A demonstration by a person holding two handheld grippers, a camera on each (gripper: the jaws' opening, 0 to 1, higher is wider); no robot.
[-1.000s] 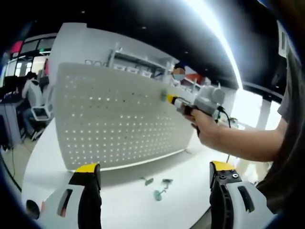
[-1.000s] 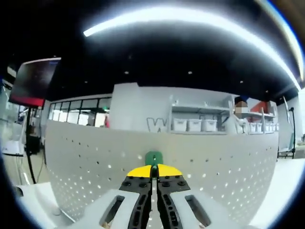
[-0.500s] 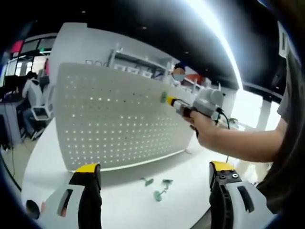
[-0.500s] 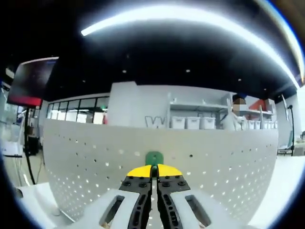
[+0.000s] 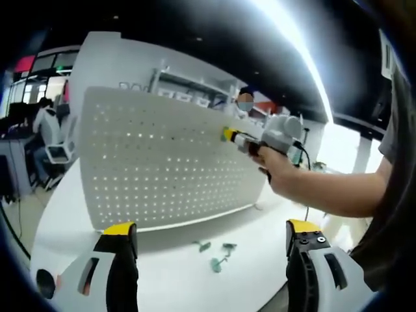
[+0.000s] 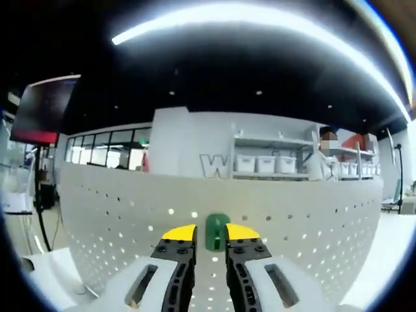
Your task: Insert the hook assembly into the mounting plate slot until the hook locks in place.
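A white perforated mounting plate stands upright on the table. A small green hook sits against its upper right part. In the right gripper view the hook rests on the plate between my right gripper's yellow-tipped jaws, which stand slightly apart from it, so the gripper is open. From the left gripper view, a person's hand holds that right gripper at the plate. My left gripper hangs low in front of the plate, wide open and holding nothing.
Several loose green hook parts lie on the white table in front of the plate. The person's forearm crosses from the right. Shelves with bins stand behind the plate. A seated person is far left.
My right gripper's jaws, shut on the green hook before, have parted; the hook stays on the plate. The left gripper has not moved.
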